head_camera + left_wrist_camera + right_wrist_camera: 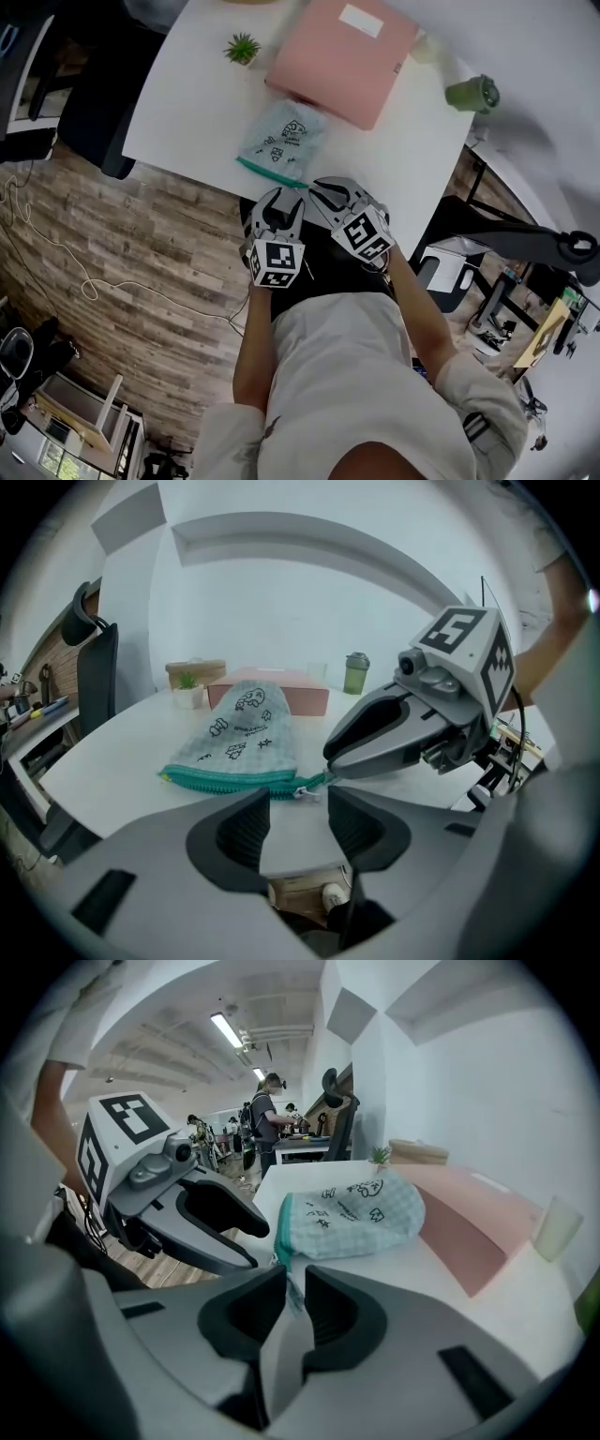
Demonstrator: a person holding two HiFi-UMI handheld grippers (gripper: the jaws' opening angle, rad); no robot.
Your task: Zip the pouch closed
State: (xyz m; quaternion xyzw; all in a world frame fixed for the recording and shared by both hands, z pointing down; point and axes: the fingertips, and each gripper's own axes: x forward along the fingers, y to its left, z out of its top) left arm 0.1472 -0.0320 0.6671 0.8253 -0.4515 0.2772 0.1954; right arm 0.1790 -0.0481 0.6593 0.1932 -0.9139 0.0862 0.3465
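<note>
Left claw: jaws spread, nothing between the ribbed dark pads. The pouch lies flat on the white table just beyond this claw's tips, zipper edge nearest it.

Right claw: jaws drawn nearly together. A thin teal strip from the end of the zipper runs into the narrow gap, so it pinches the pouch by that end. From the left gripper view its tips meet right at the zipper's right-hand end, with the small metal pull just beside them.

From the head view, the two claws sit side by side at the near table edge, left claw and right claw, with the pouch directly ahead of both.

Pouch: soft cloth, pale green-and-white check, small black doodle prints. Flat, rounded at the far end, straight along the zipper side. Zipper is teal with a toothed band.

Claws: smooth grey plastic shells, curved beak-like fingers, each with a black-and-white marker cube.

Beyond the pouch, away from the claws: a flat pink box with a matte face, touching or just beside the pouch's far end. A small spiky potted plant sits to its left, and a green cup well off to the right.
</note>
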